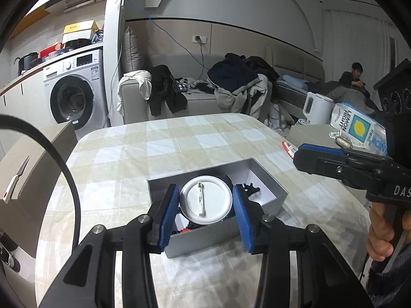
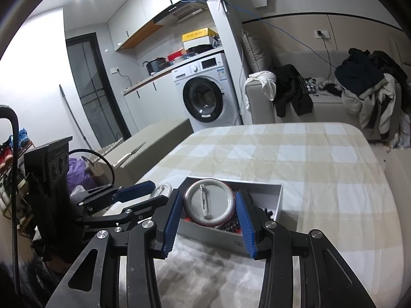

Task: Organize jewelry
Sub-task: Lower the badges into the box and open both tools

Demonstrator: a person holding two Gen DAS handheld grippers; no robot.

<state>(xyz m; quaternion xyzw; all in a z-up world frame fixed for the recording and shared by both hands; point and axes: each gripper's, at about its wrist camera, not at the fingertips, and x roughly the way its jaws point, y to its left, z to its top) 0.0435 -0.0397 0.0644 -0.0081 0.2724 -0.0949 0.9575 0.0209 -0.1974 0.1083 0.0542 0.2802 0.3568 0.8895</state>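
An open grey box (image 1: 267,182) sits on the checked tablecloth, also in the right wrist view (image 2: 278,200). Inside lies a round silver pin badge (image 1: 206,200), back side up with its white clasp showing (image 2: 209,202), on top of dark and red jewelry pieces (image 2: 231,224). My left gripper (image 1: 206,214) is open, its blue pads either side of the badge above the box. My right gripper (image 2: 209,220) is open too, framing the same badge from the other side. The right gripper shows in the left view (image 1: 321,157), the left one in the right view (image 2: 133,192).
A table with a checked cloth (image 1: 167,148). A Lemon Hight packet (image 1: 359,128), a white kettle (image 1: 317,107) and a red-white item (image 1: 288,148) at right. A carabiner (image 2: 161,190) lies by the box. Sofa with clothes, washing machine and a seated person behind.
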